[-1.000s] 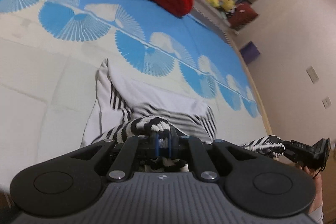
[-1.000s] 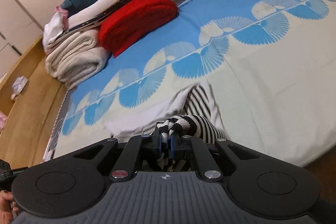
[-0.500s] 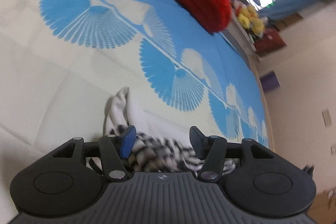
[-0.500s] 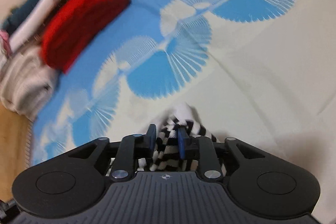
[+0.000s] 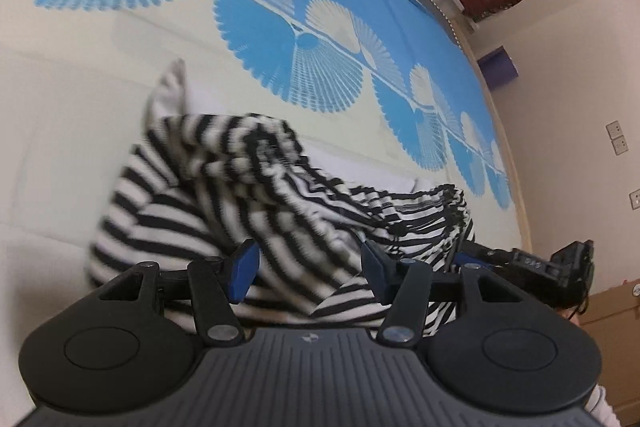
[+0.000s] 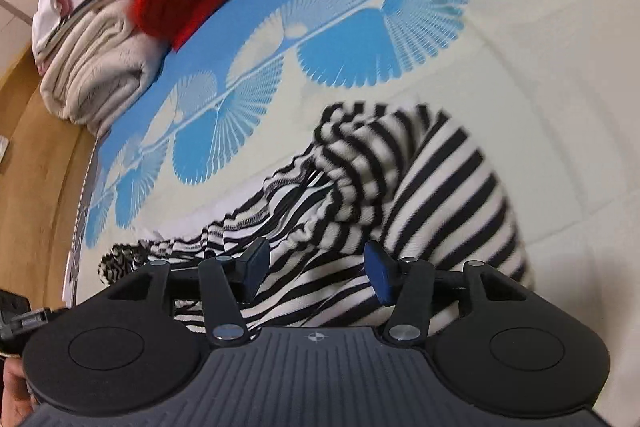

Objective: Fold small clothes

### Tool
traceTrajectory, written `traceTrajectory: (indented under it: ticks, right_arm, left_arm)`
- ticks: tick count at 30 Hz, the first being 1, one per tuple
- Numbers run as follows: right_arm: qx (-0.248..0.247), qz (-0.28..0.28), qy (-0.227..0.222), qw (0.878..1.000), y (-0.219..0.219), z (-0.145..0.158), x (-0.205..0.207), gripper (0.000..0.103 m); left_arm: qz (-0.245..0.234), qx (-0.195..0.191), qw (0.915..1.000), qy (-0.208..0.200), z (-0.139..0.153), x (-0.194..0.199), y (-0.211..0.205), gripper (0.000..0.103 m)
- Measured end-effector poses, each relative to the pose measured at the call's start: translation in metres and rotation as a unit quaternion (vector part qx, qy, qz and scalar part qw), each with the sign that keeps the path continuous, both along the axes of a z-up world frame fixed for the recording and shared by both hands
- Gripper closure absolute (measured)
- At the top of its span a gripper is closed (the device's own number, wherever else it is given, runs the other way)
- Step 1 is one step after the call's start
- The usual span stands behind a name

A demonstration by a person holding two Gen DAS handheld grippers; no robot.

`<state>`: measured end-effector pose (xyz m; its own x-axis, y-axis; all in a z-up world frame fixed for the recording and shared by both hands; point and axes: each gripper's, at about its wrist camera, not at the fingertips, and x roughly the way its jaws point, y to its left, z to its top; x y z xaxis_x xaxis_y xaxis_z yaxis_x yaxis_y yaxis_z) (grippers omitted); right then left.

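Blue and cream bedspread (image 5: pixel 100 75) covers the bed, and the striped garment (image 5: pixel 248 187) lies crumpled on it, just before your two grippers. Your left gripper (image 5: pixel 308 269) has its jaws released, holding nothing. Your right gripper (image 6: pixel 318 269) is the same, jaws apart over the cloth.

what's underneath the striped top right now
The striped top lies crumpled on the bedspread, whose cream part shows all around it. A plain white layer peeks out behind its far edge; whether that is part of the top is unclear. Anything under its folds is hidden.
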<state>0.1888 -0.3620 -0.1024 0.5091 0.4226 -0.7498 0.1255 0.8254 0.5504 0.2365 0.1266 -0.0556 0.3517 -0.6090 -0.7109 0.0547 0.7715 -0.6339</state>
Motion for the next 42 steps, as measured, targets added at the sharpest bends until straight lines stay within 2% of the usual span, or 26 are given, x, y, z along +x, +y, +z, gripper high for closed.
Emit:
traceTrajectory:
  ticks: [1, 3, 4, 5, 7, 8, 9, 11, 13, 15, 16, 17, 19, 22, 24, 26, 27, 29, 32, 33, 34, 35, 36, 37, 38, 42]
  right_arm:
    - [-0.005, 0.000, 0.003, 1.000, 0.003, -0.002, 0.004, 0.049]
    - [-0.009, -0.007, 0.010, 1.000, 0.006, -0.007, 0.011, 0.050]
    - [-0.012, -0.012, 0.015, 1.000, 0.007, -0.009, 0.016, 0.054]
    - [-0.017, -0.020, 0.016, 1.000, 0.008, -0.010, 0.020, 0.079]
    - [-0.013, -0.033, 0.006, 0.999, 0.007, -0.006, 0.024, 0.089]
    - [-0.008, -0.044, -0.016, 0.999, 0.006, 0.000, 0.027, 0.100]
    - [-0.001, -0.057, -0.046, 0.997, 0.004, 0.008, 0.029, 0.100]
    - [0.024, -0.086, -0.128, 0.988, -0.001, 0.033, 0.030, 0.100]
    - [0.031, -0.103, -0.185, 0.977, -0.002, 0.048, 0.034, 0.103]
    - [-0.018, -0.107, -0.186, 0.977, 0.005, 0.049, 0.044, 0.103]
    - [-0.035, -0.105, -0.174, 0.979, 0.009, 0.044, 0.050, 0.102]
    - [-0.040, -0.103, -0.152, 0.982, 0.011, 0.038, 0.056, 0.099]
    - [-0.045, -0.102, -0.130, 0.985, 0.014, 0.031, 0.061, 0.099]
    - [-0.053, -0.069, -0.165, 0.982, 0.020, 0.046, 0.053, 0.098]
    - [-0.075, -0.023, -0.187, 0.979, 0.029, 0.056, 0.047, 0.084]
    - [-0.107, 0.030, -0.183, 0.977, 0.038, 0.057, 0.043, 0.050]
    - [-0.121, 0.058, -0.172, 0.976, 0.043, 0.053, 0.041, 0.048]
    - [-0.145, 0.099, -0.145, 0.974, 0.055, 0.043, 0.039, 0.049]
    - [-0.211, 0.147, -0.119, 0.959, 0.074, 0.030, 0.035, 0.054]
    - [-0.232, 0.156, -0.117, 0.953, 0.079, 0.027, 0.034, 0.061]
    - [-0.246, 0.162, -0.113, 0.949, 0.083, 0.024, 0.033, 0.079]
    - [-0.249, 0.160, -0.111, 0.949, 0.084, 0.023, 0.034, 0.096]
    - [-0.247, 0.152, -0.115, 0.950, 0.084, 0.024, 0.035, 0.099]
    - [-0.245, 0.139, -0.125, 0.951, 0.081, 0.028, 0.037, 0.100]
    - [-0.243, 0.121, -0.136, 0.953, 0.078, 0.031, 0.041, 0.100]
    - [-0.237, 0.000, -0.195, 0.952, 0.059, 0.051, 0.044, 0.101]
  left_arm:
    - [0.000, 0.010, 0.9999, 0.002, -0.004, 0.005, -0.006, 0.044]
    - [0.004, 0.036, 0.9993, 0.009, -0.006, 0.015, -0.015, 0.073]
    - [0.004, 0.039, 0.9991, 0.013, -0.008, 0.021, -0.018, 0.094]
    - [0.007, 0.034, 0.9994, 0.007, -0.006, 0.026, -0.019, 0.095]
    - [0.030, 0.008, 0.9989, -0.036, 0.007, 0.034, -0.013, 0.096]
    - [0.061, -0.035, 0.9956, -0.062, 0.015, 0.039, -0.004, 0.096]
    - [0.090, -0.067, 0.9906, -0.079, 0.019, 0.041, 0.005, 0.096]
    - [0.147, -0.088, 0.9792, -0.109, 0.026, 0.046, 0.016, 0.095]
    - [0.169, -0.059, 0.9792, -0.095, 0.020, 0.053, 0.015, 0.092]
    - [0.173, -0.038, 0.9826, -0.056, 0.006, 0.061, 0.009, 0.079]
    - [0.167, -0.044, 0.9841, -0.041, 0.001, 0.064, 0.006, 0.063]
    - [0.159, -0.055, 0.9852, -0.037, -0.001, 0.066, 0.005, 0.055]
    - [0.153, -0.043, 0.9857, -0.056, 0.006, 0.064, 0.008, 0.046]
    - [0.140, -0.010, 0.9863, -0.087, 0.015, 0.059, 0.013, 0.042]
    - [0.119, -0.001, 0.9889, -0.088, 0.015, 0.057, 0.014, 0.042]
    - [0.088, 0.014, 0.9926, -0.083, 0.012, 0.055, 0.009, 0.042]
    - [0.072, 0.023, 0.9937, -0.083, 0.013, 0.053, 0.006, 0.042]
    - [0.036, 0.049, 0.9939, -0.092, 0.012, 0.052, -0.008, 0.042]
    - [-0.001, 0.080, 0.9911, -0.106, 0.008, 0.049, -0.029, 0.042]
    - [-0.008, 0.089, 0.9900, -0.109, 0.006, 0.050, -0.034, 0.042]
    - [-0.016, 0.101, 0.9883, -0.113, 0.004, 0.052, -0.041, 0.042]
    - [-0.024, 0.114, 0.9862, -0.118, 0.001, 0.053, -0.046, 0.047]
    - [-0.033, 0.125, 0.9838, -0.124, -0.002, 0.055, -0.051, 0.057]
    - [-0.041, 0.139, 0.9804, -0.133, -0.004, 0.058, -0.055, 0.094]
    - [-0.040, 0.153, 0.9773, -0.141, -0.004, 0.060, -0.058, 0.102]
    - [0.030, 0.130, 0.9709, -0.199, 0.009, 0.065, -0.048, 0.102]
